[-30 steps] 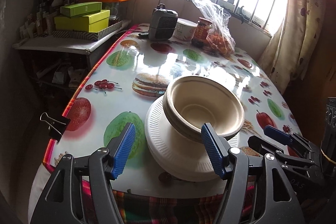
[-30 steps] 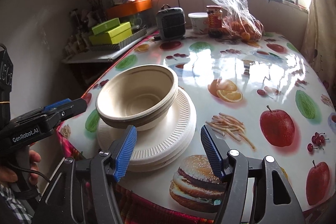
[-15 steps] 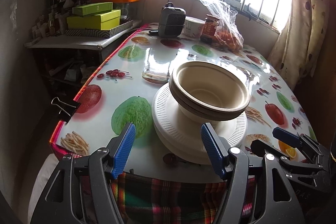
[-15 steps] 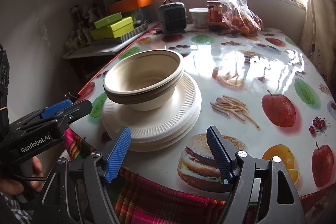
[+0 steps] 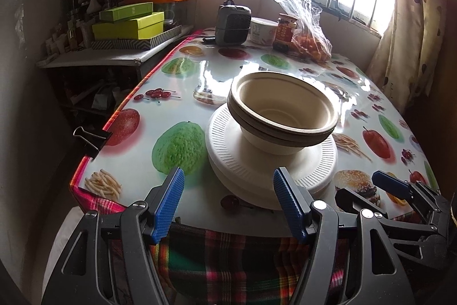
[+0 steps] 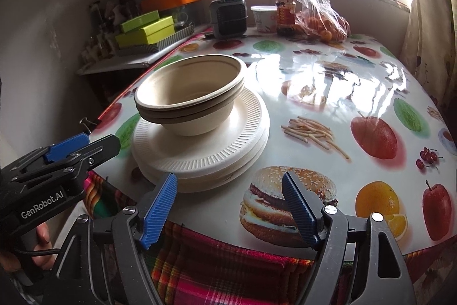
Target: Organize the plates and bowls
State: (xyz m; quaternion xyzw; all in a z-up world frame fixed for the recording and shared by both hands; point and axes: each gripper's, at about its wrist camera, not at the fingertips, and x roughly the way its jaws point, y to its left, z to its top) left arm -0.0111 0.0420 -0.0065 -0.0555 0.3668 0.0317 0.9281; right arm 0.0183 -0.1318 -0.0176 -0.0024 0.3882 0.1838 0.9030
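Observation:
Two nested beige bowls (image 5: 281,110) sit on a stack of white ribbed plates (image 5: 228,159) near the front edge of the fruit-print table (image 5: 185,105). My left gripper (image 5: 228,172) hovers open just short of the plates, over the table edge, with nothing between its blue pads. In the right wrist view the bowls (image 6: 188,93) and the plates (image 6: 205,159) lie ahead and to the left. My right gripper (image 6: 229,177) is open and empty at the table's front edge. The left gripper (image 6: 65,147) shows at the left there, held by a hand.
A small heater (image 5: 232,25), a white tub (image 5: 262,30), a jar (image 5: 284,32) and a bag of oranges (image 5: 311,42) stand at the table's far end. A side shelf with green boxes (image 5: 128,25) is on the left. A binder clip (image 5: 91,137) grips the left table edge.
Both grippers have drawn back from the stack toward the table's front edge, so the plaid cloth now shows below. The right jaws have spread a little wider.

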